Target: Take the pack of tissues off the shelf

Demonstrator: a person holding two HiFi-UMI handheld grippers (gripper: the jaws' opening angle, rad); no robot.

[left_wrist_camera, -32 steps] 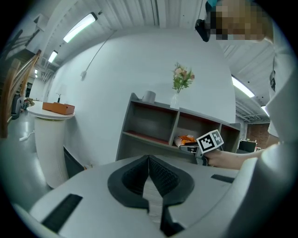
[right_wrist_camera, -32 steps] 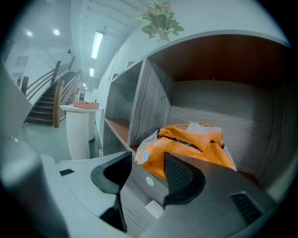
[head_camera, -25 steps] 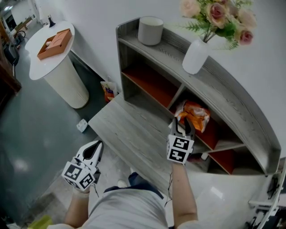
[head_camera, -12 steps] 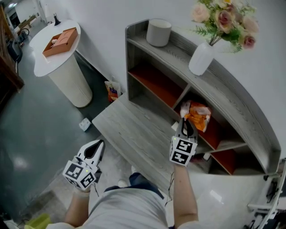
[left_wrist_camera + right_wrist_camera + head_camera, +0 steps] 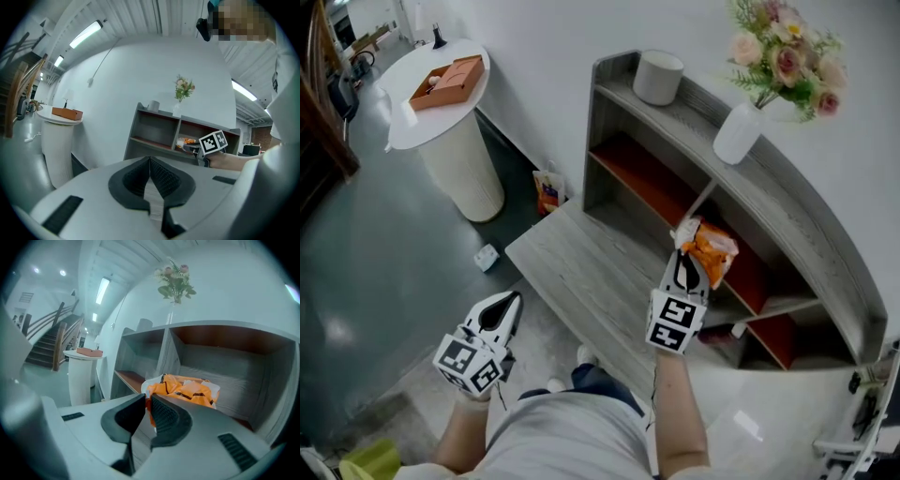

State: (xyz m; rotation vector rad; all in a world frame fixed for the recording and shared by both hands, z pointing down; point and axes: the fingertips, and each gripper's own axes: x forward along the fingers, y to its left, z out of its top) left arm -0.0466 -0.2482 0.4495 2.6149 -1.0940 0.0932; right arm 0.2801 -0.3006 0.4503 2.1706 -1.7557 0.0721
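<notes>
The grasp is made and pulling out comes next. The pack of tissues [image 5: 712,246] lies at the mouth of the shelf's [image 5: 694,127] middle compartment. The right hand-held gripper [image 5: 687,266] has just been closing and now pinches the pack's near edge (orange wrapper between the pads). It should draw straight back, clear of the divider. The left hand-held gripper [image 5: 504,307] is pressed together and empty.

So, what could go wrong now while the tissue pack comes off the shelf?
The right gripper has just been closing its fingers on only the soft near edge of the pack of tissues; the wrapper might slip out or tear. The pack lies close to the shelf's divider, so it could snag there.
</notes>
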